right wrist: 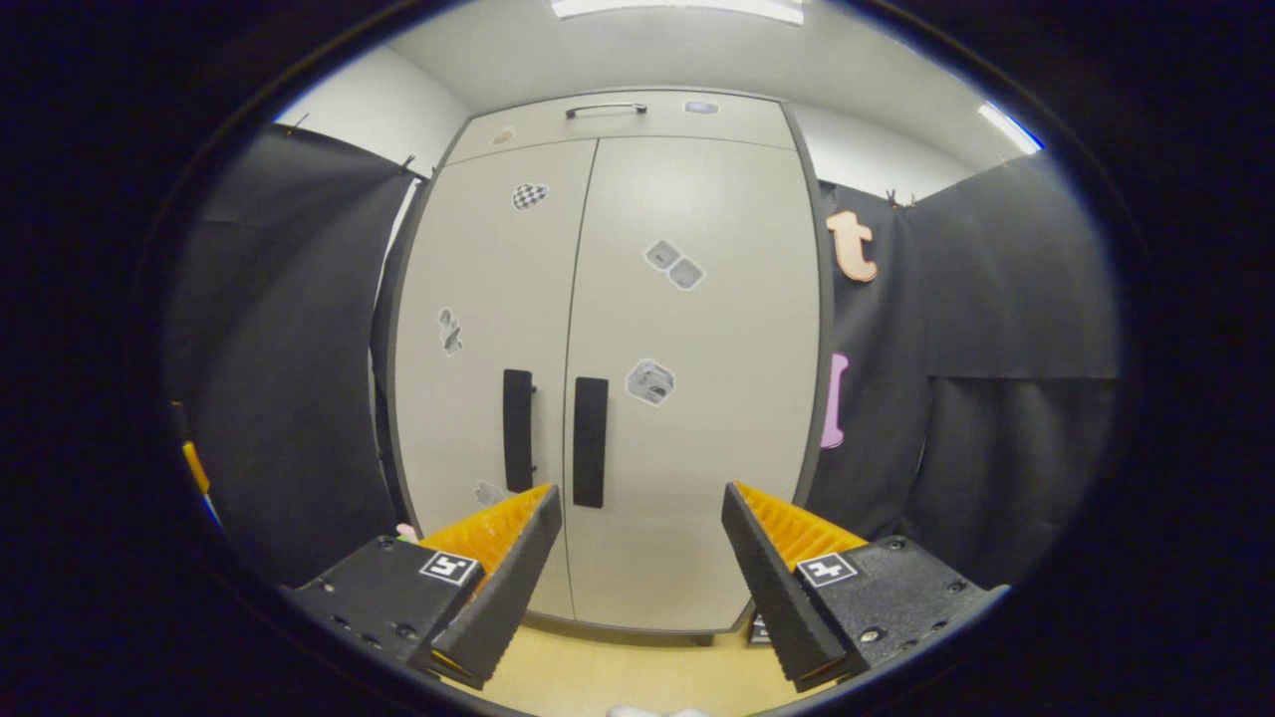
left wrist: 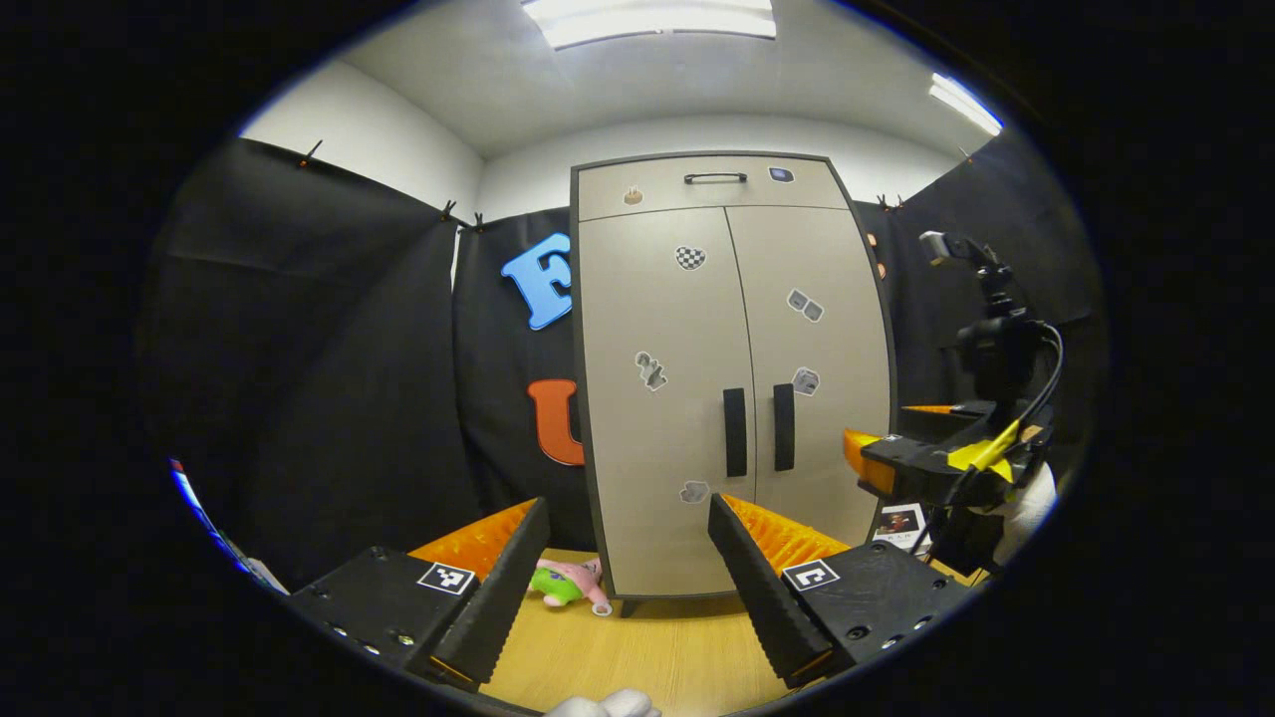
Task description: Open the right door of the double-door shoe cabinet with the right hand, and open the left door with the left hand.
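While apart, fingers point(right wrist: 767, 588) below handles point(right wrist: 590, 441).

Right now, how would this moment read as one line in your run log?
stage: approach | grey double-door shoe cabinet: both doors shut | right gripper: open, facing black right handle | left gripper: open, off black left handle

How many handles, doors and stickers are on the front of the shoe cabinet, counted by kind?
Tall door handles: 2, on the left door and the right door
Drawer handle: 1
Doors: 2, left and right
Stickers on the doors: 5, for example
Stickers on the drawer: 2, for example
Total: 12
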Demonstrator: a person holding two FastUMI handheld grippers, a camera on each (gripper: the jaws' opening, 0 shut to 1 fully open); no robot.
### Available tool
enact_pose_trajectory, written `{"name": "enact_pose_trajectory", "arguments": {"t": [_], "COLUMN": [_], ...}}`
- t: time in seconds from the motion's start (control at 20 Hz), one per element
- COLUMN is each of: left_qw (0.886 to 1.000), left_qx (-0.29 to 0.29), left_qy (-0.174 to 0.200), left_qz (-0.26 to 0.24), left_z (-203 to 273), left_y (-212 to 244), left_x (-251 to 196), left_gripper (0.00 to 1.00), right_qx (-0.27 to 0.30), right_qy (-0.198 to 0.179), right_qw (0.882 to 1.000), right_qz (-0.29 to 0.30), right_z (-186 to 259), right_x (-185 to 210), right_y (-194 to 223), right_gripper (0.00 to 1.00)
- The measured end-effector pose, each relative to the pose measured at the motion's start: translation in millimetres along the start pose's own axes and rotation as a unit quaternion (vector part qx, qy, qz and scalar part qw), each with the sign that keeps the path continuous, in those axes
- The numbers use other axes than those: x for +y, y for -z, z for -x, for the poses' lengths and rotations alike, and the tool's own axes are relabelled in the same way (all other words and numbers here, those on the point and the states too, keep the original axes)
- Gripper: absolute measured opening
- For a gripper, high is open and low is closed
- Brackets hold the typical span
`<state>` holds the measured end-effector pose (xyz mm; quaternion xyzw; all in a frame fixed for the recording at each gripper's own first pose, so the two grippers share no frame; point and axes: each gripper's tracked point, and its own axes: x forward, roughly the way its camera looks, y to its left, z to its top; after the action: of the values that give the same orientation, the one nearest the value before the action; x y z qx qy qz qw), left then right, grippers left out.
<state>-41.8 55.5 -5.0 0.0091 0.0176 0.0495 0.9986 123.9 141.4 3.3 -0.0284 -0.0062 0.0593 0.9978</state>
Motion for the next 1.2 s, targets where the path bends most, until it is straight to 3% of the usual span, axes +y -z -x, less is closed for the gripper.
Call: {"name": "enact_pose_trajectory", "arguments": {"t": [0.35, 0.55, 0.75, 1.0, 1.1, 1.2], "left_qw": [0.999, 0.999, 0.999, 0.999, 0.999, 0.999], "left_qx": [0.005, 0.005, 0.008, 0.006, 0.005, 0.008], "left_qy": [-0.028, -0.039, -0.038, -0.039, -0.043, -0.045], "left_qz": [-0.019, -0.029, -0.024, -0.022, -0.023, -0.017], "left_z": [8, 2, -3, -6, -6, -5], "left_y": [2, 0, 1, -2, -2, 1], "left_x": [19, 24, 23, 25, 28, 31], "left_gripper": [0.96, 0.96, 0.96, 0.96, 0.96, 0.96], "right_qx": [0.034, 0.047, 0.048, 0.057, 0.060, 0.062], "right_qy": [0.014, 0.013, 0.013, 0.024, 0.031, 0.031], "right_qw": [0.999, 0.999, 0.999, 0.997, 0.997, 0.997], "right_qz": [-0.007, -0.022, -0.021, -0.040, -0.034, -0.035], "right_z": [-92, -127, -142, -153, -151, -151], "right_x": [27, 33, 39, 43, 43, 43], "right_y": [17, 14, 10, 17, 18, 18], "right_gripper": [1.00, 0.93, 0.78, 0.42, 0.34, 0.35]}}
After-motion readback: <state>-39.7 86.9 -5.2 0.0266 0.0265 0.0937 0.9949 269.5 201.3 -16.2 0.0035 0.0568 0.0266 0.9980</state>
